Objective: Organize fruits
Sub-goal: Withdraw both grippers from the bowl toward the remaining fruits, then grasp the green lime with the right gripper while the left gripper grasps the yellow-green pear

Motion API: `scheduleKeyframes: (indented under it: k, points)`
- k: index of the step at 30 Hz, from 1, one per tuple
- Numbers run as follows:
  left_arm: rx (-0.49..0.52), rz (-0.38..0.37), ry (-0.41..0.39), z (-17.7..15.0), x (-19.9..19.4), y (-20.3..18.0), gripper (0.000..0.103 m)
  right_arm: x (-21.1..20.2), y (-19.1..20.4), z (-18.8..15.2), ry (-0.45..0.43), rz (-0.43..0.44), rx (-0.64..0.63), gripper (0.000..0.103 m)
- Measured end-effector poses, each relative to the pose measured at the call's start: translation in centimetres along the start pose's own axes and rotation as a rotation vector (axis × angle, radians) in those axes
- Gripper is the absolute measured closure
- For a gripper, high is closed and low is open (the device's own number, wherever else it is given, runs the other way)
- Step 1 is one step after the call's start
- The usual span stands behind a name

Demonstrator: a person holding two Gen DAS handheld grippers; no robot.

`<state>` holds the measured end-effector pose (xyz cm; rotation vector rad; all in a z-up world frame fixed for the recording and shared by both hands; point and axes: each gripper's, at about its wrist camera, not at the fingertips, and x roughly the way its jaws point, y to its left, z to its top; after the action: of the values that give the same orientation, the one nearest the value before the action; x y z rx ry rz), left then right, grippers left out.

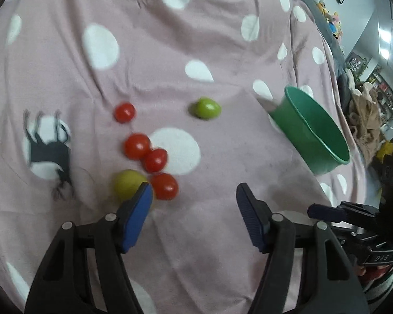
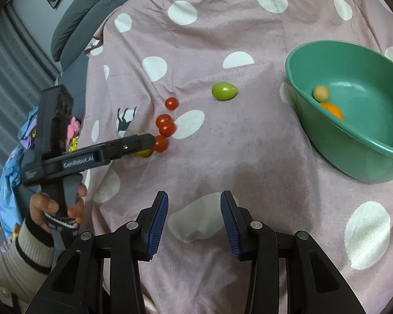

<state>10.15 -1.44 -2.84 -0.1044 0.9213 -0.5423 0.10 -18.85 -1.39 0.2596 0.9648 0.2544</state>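
pink blanket (image 2: 222,157) with white dots, black deer print (image 1: 49,151), four red tomatoes (image 1: 136,146), green fruit (image 2: 224,91), yellow-green fruit (image 1: 127,183), teal bowl (image 2: 359,162), orange fruit (image 2: 334,110), tan fruit (image 2: 321,93)

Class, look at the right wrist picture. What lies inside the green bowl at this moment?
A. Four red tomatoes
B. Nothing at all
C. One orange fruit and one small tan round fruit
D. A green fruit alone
C: inside the green bowl an orange fruit lies next to a small tan fruit, while the red tomatoes and the green fruit lie outside on the spotted cloth.
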Motion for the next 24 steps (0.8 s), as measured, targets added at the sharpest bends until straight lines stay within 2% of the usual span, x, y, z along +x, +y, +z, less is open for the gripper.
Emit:
scheduleKeyframes:
  k: [2, 4, 7, 11, 16, 20, 24]
  points:
    - [-0.025, 0.033, -0.022, 0.1, -0.5, 0.9, 0.037, 0.1, -0.1, 0.0, 0.001, 0.005, 0.001, 0.061]
    - [-0.049, 0.083, -0.007, 0.3, 0.0, 2.0, 0.038, 0.3, -0.2, 0.0, 0.006, 0.004, 0.000, 0.061]
    - [-0.054, 0.127, 0.037, 0.4, 1.5, 2.7, 0.051, 0.6, -0.3, 0.1, 0.007, 0.009, 0.007, 0.061]
    - [-0.057, 0.162, 0.064, 0.9, 3.2, 2.7, 0.053, 0.9, -0.3, 0.2, 0.010, 0.015, 0.006, 0.061]
    - [-0.074, 0.161, 0.056, 1.4, 3.5, 3.0, 0.057, 1.1, -0.4, 0.5, 0.017, 0.010, -0.003, 0.061]
    - [-0.115, 0.119, 0.059, 1.4, 3.6, 3.9, 0.057, 1.3, -0.6, 0.9, 0.012, 0.009, 0.001, 0.061]
    - [-0.165, 0.090, 0.062, 1.3, 3.1, 4.9, 0.064, 1.5, -0.4, 1.1, 0.016, 0.015, -0.004, 0.061]
